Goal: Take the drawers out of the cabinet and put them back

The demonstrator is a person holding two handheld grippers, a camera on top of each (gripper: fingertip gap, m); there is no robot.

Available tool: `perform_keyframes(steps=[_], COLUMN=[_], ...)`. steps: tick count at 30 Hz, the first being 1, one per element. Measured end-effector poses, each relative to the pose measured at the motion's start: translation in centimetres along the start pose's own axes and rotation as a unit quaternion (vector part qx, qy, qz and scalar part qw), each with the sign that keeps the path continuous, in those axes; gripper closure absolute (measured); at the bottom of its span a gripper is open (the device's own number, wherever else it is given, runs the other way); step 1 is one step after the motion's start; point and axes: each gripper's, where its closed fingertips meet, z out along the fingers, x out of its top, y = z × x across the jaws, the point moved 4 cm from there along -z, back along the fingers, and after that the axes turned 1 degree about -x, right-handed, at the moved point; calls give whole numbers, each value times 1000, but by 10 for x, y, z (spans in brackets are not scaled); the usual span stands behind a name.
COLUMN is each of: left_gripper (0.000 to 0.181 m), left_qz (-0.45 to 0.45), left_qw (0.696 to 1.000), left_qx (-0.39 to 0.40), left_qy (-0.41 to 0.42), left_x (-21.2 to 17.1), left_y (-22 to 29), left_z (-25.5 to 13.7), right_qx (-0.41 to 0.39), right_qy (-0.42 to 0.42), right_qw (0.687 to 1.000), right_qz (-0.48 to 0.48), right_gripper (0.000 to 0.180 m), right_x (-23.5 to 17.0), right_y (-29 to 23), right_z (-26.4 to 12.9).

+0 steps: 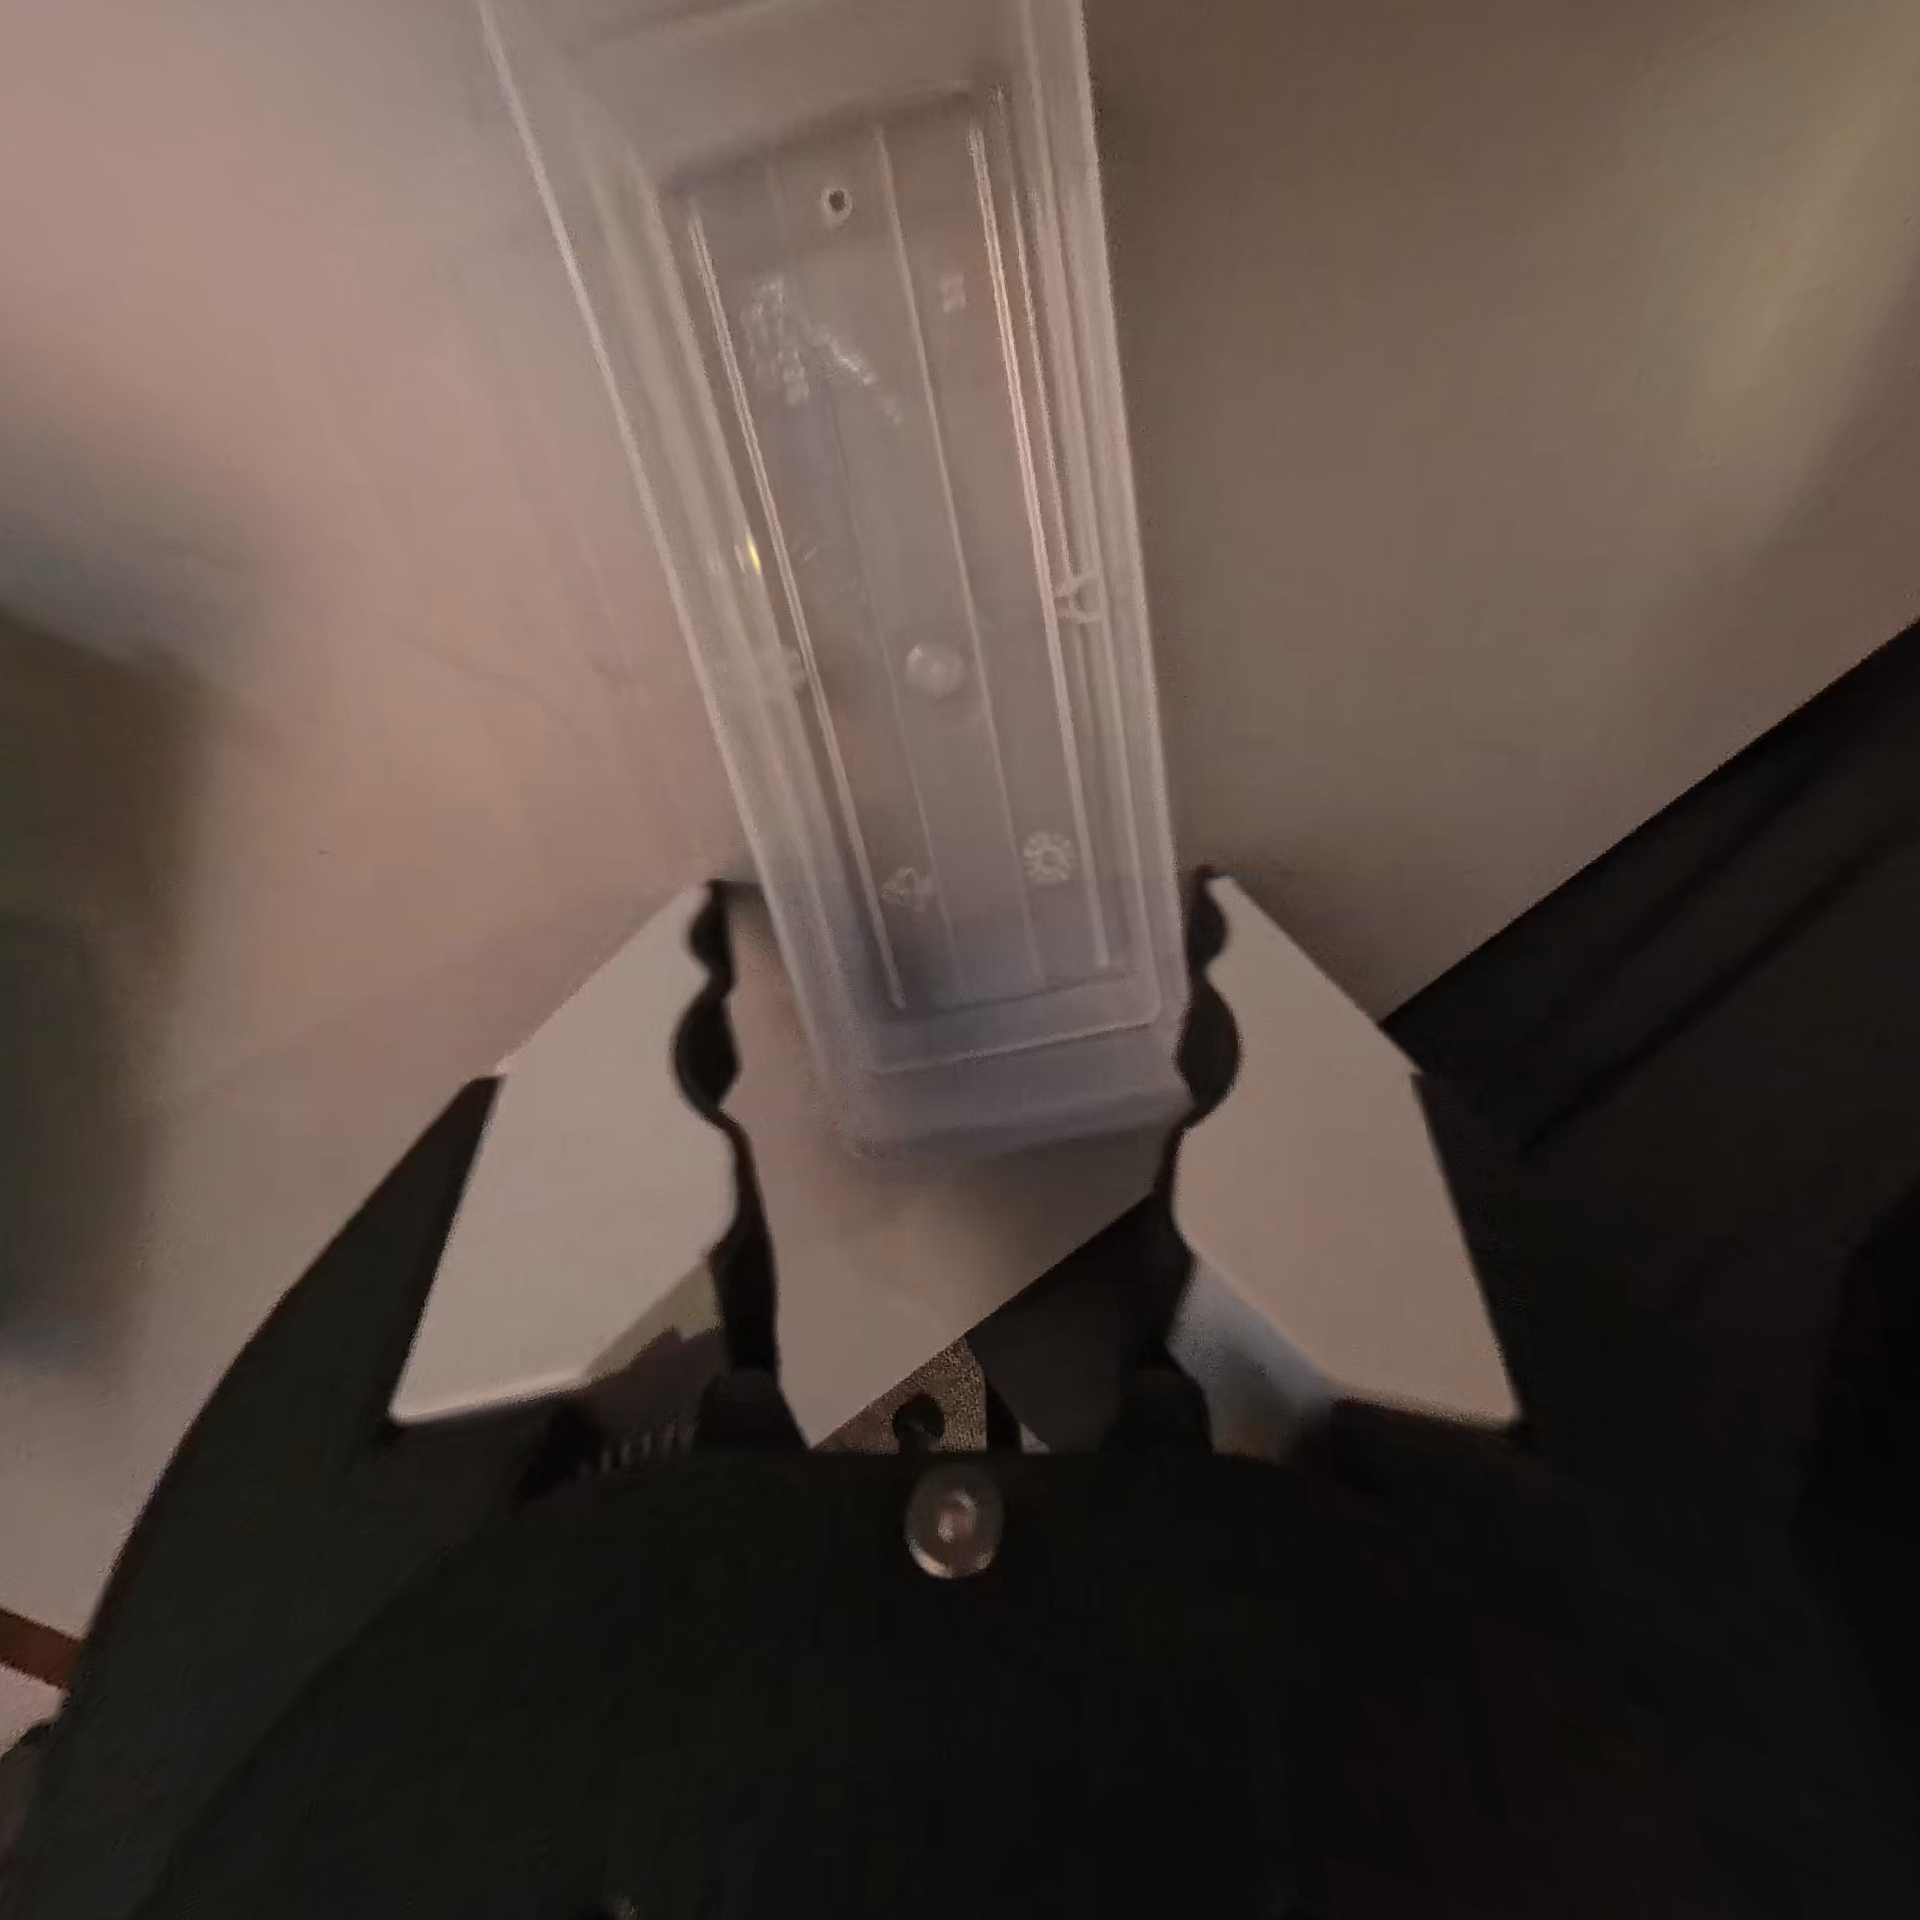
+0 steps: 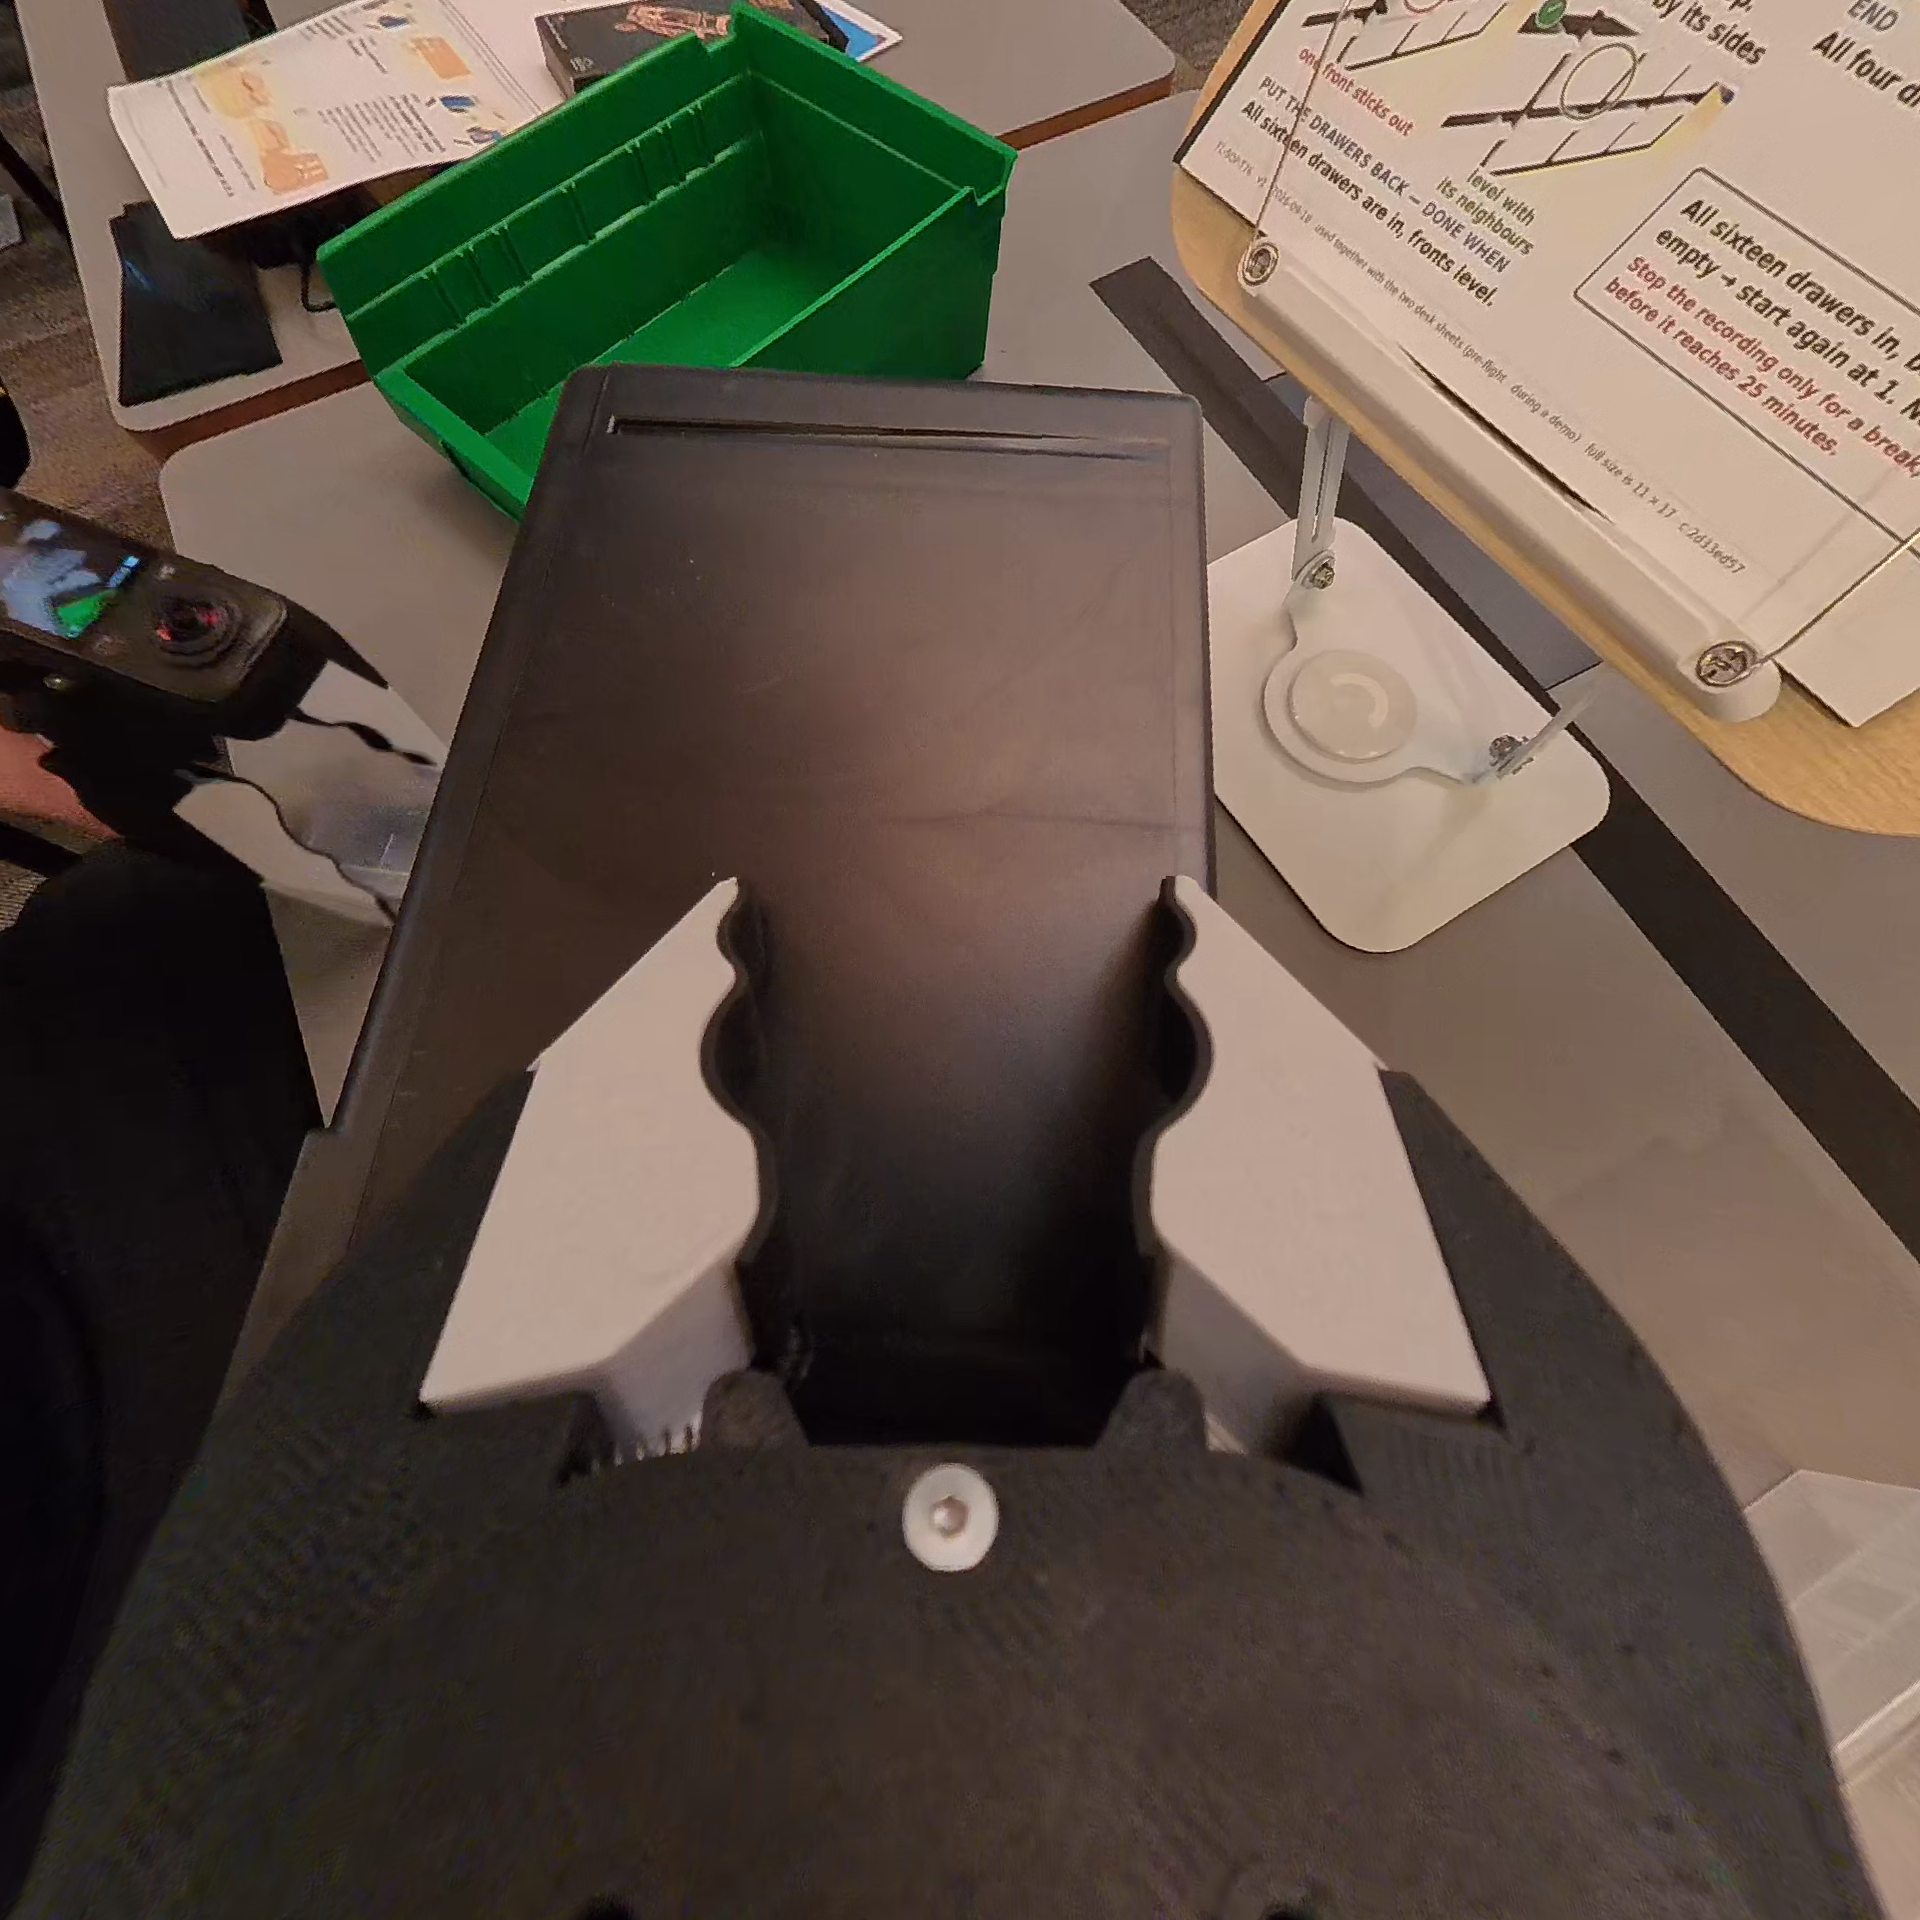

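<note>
In the left wrist view, a clear plastic drawer (image 1: pixel 925 623) lies lengthwise ahead of me on a pale surface, blurred. Its near end sits between the fingers of my left gripper (image 1: pixel 956 894). The right pad touches its corner and a gap shows at the left pad, so the jaws stand wide apart. In the right wrist view, my right gripper (image 2: pixel 951 894) is open, with its fingers over the flat top of the black cabinet (image 2: pixel 883 644). The left gripper (image 2: pixel 384 717) and part of the drawer (image 2: pixel 353 831) show at the cabinet's left side.
An empty green bin (image 2: pixel 675 260) stands behind the cabinet. A tilted board with an instruction sheet (image 2: pixel 1558 260) on a white stand base (image 2: pixel 1403 790) is at the right. Papers (image 2: pixel 312 104) and a black pouch (image 2: pixel 187 301) lie far left. A person's dark clothing (image 2: pixel 125 1143) fills the lower left.
</note>
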Motion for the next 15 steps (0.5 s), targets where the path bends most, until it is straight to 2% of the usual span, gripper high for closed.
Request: perform_keyframes(steps=[1, 2, 5, 8, 15], left_gripper=[114, 115, 118, 118, 117], left_qz=[4, 5, 17, 24, 43], left_qw=[1000, 1000, 1000, 999, 997], left_qx=[-1, -1, 11, -15, -58], left_qy=[5, 13, 14, 21, -29], left_x=[1, 3, 7, 21, 58], left_y=[0, 0, -1, 9, 17], left_z=[-2, -4, -10, -19, -24], right_qx=[0, 0, 1, 2, 1], right_qy=[0, 1, 3, 2, 2], right_qw=[1000, 1000, 1000, 1000, 1000], right_qz=[0, 0, -1, -2, -1], right_gripper=[104, 104, 104, 104, 104], right_x=[0, 0, 0, 0, 0], right_y=[0, 0, 0, 0, 0], right_z=[0, 0, 0, 0, 0])
